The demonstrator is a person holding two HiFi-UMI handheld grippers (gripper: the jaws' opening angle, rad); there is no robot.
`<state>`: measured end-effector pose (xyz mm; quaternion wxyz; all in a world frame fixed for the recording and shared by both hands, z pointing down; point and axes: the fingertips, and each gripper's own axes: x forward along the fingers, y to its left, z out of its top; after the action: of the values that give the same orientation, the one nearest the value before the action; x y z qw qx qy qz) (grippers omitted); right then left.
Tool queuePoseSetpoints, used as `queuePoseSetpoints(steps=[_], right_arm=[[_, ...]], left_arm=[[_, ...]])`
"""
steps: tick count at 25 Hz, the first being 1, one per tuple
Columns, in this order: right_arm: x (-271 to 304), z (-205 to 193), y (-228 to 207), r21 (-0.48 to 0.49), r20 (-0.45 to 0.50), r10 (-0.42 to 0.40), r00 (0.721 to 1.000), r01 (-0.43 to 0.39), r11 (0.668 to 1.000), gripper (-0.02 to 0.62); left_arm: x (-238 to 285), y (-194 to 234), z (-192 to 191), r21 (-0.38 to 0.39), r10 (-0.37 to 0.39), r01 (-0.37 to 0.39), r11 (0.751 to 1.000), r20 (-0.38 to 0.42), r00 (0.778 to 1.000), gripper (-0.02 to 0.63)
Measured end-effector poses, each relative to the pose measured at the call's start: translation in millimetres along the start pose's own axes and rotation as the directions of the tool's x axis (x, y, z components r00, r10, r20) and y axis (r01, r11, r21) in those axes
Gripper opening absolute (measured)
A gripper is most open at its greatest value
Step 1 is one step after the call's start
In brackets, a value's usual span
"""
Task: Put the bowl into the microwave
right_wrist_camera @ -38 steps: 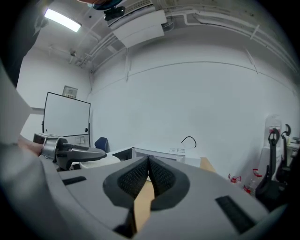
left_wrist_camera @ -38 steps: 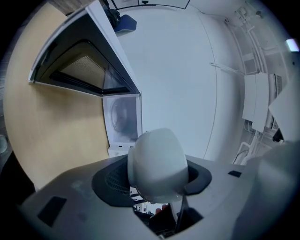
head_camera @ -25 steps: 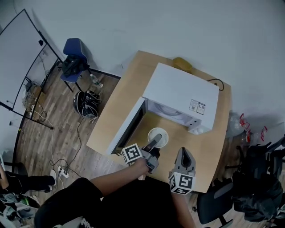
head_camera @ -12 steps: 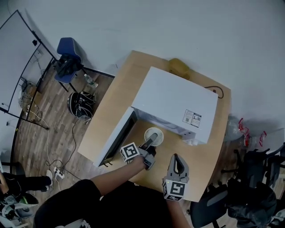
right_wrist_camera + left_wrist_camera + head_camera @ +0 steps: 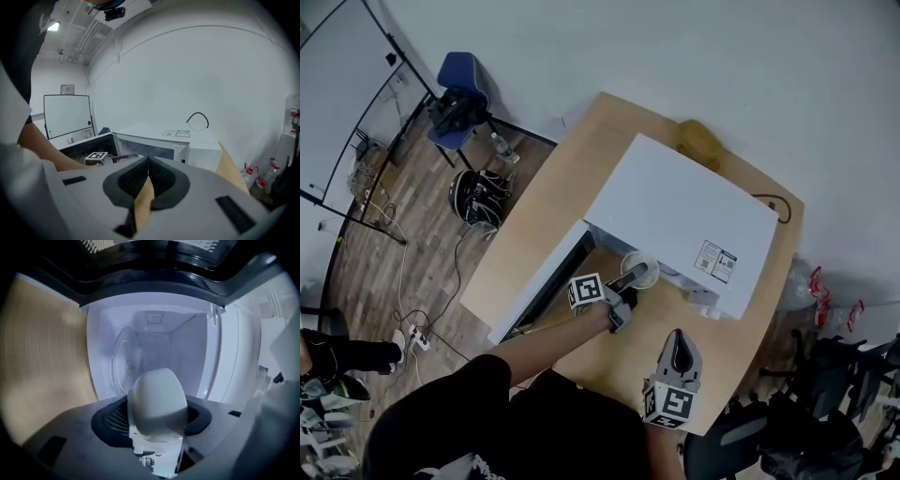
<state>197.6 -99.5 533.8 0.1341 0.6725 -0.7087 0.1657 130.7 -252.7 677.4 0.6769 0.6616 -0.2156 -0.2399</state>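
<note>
Microwave [image 5: 694, 216] first: it sits toward the far right corner of your table [image 5: 534, 225], door [image 5: 546, 281] swung wide toward the left edge, cavity facing you. The bowl [image 5: 645, 269] is at the cavity mouth, partly under the top lip, with your left gripper [image 5: 630, 279] clamped on its near rim. The opening lies straight ahead along those jaws, with the turntable [image 5: 123, 365] just beyond, so the push inward belongs to the left hand, I judge. Your right gripper [image 5: 679, 339] hangs near the table's front edge, jaws pressed together on nothing.
</note>
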Motion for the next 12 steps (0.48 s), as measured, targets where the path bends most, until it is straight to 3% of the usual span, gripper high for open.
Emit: queuePoseSetpoints(steps=[8, 12], right_arm=[[-5, -15, -6, 0.054, -0.038, 0.006, 0.999, -0.004, 0.999, 0.060], [-12, -13, -12, 0.110, -0.024, 0.003, 1.000, 0.000, 0.994, 0.060]], left_arm=[[21, 22, 10, 0.004, -0.026, 0.026, 1.000, -0.008, 1.000, 0.239], [25, 39, 11, -0.010, 0.017, -0.017, 1.000, -0.015, 1.000, 0.239]])
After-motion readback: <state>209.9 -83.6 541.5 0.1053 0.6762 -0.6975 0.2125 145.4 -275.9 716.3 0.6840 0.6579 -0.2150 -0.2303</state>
